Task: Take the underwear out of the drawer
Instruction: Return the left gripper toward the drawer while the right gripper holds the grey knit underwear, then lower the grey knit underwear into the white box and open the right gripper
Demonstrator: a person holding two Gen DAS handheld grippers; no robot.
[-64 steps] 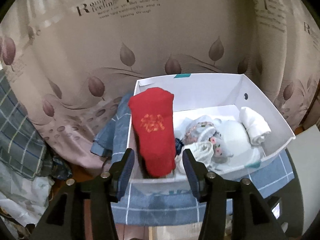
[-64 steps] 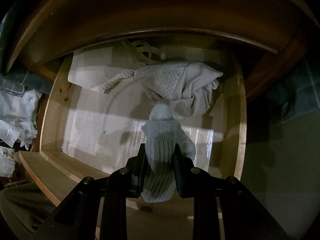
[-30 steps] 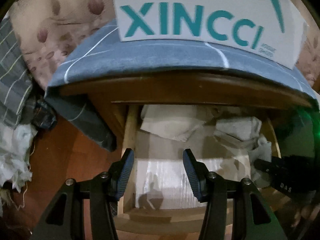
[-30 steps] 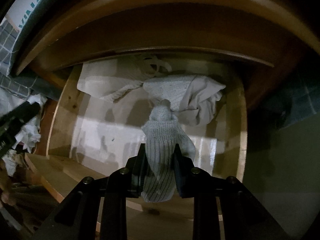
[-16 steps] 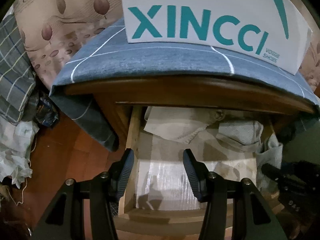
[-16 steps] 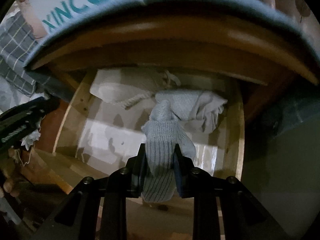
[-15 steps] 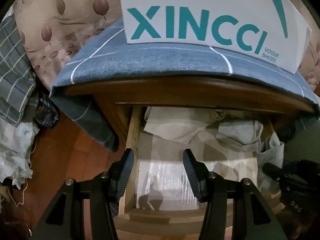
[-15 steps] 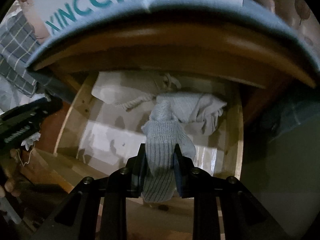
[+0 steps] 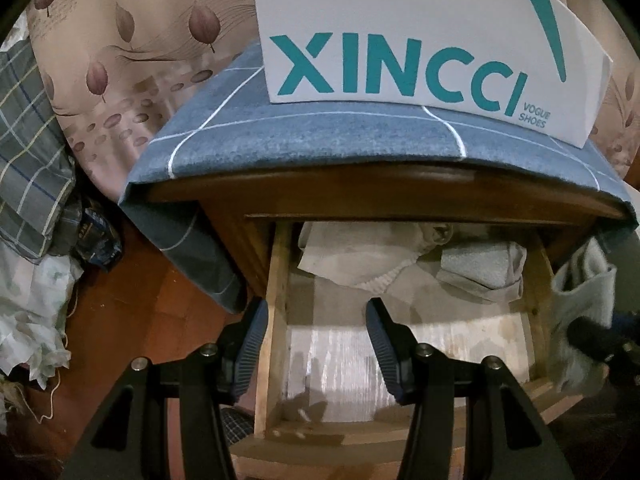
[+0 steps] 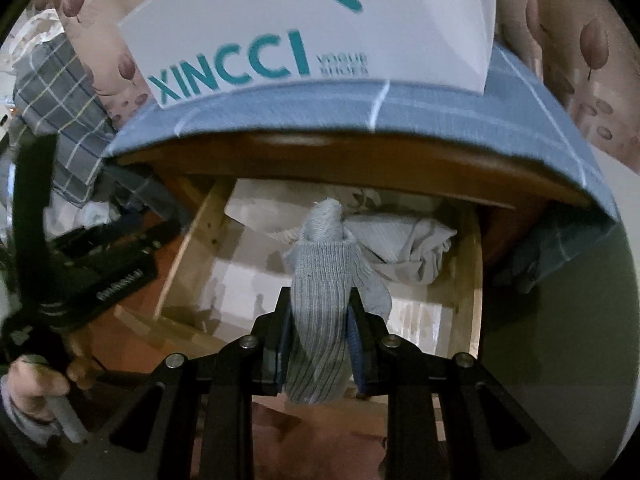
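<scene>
My right gripper (image 10: pixel 320 312) is shut on a grey ribbed knit garment (image 10: pixel 320 280), which hangs above the open wooden drawer (image 10: pixel 466 280). The same garment (image 9: pixel 580 300) shows blurred at the right edge of the left wrist view, beside the drawer's right wall. A cream garment (image 9: pixel 352 256) and a pale grey one (image 9: pixel 480 272) lie at the back of the drawer (image 9: pixel 276 320). My left gripper (image 9: pixel 316 320) is open and holds nothing, over the drawer's front left part.
A white XINCCI shoe box (image 9: pixel 400 40) stands on a blue checked cloth (image 9: pixel 320 136) that covers the cabinet top above the drawer. Plaid fabric (image 9: pixel 28 140) and crumpled white cloth (image 9: pixel 28 320) lie left on the wooden floor (image 9: pixel 128 320). A hand (image 10: pixel 28 384) shows at lower left.
The right gripper has risen with the grey garment, which has come away from the pile in the drawer. Two seconds ago the left gripper was over the box; since it reached the drawer it has barely moved.
</scene>
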